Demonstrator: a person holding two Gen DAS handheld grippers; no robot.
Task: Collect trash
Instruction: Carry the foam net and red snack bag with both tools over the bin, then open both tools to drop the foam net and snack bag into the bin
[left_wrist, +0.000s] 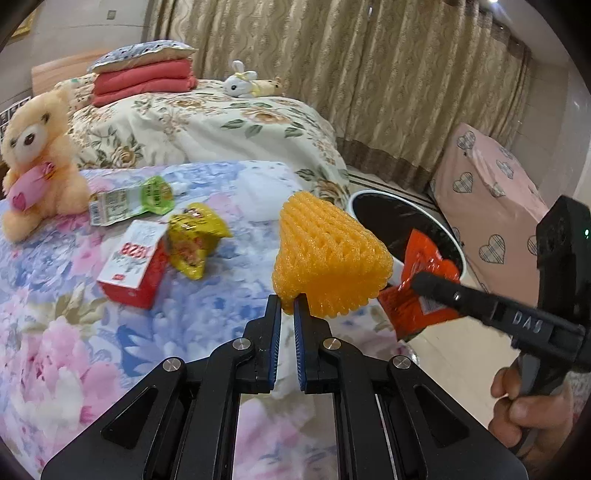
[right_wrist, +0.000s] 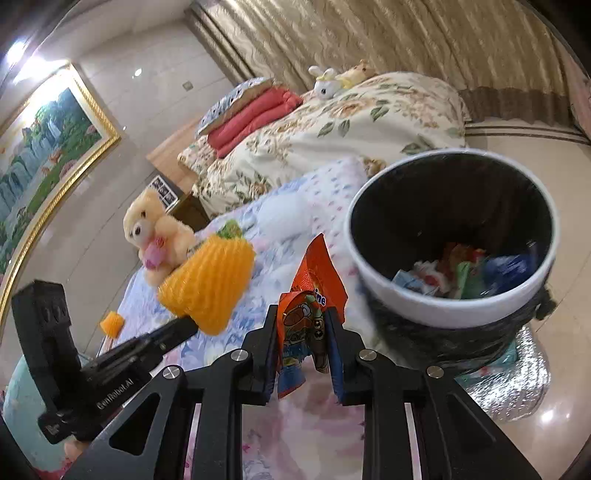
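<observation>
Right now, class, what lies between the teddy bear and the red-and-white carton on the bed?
In the left wrist view, a green-and-white wrapper lies between the teddy bear and the carton.

A spongy foam net (left_wrist: 330, 258) and a glossy foil wrapper (right_wrist: 310, 317) were seen beside the smooth plastic bin (right_wrist: 452, 236).

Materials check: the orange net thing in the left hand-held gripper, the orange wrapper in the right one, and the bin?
Orange foam net: looks like soft expanded-foam mesh, matte, with an open lattice weave. Orange snack wrapper: thin printed plastic film, glossy, creased and crumpled. Trash bin: probably smooth hard plastic with a white rim, lined with a black, wrinkled plastic bag.
</observation>
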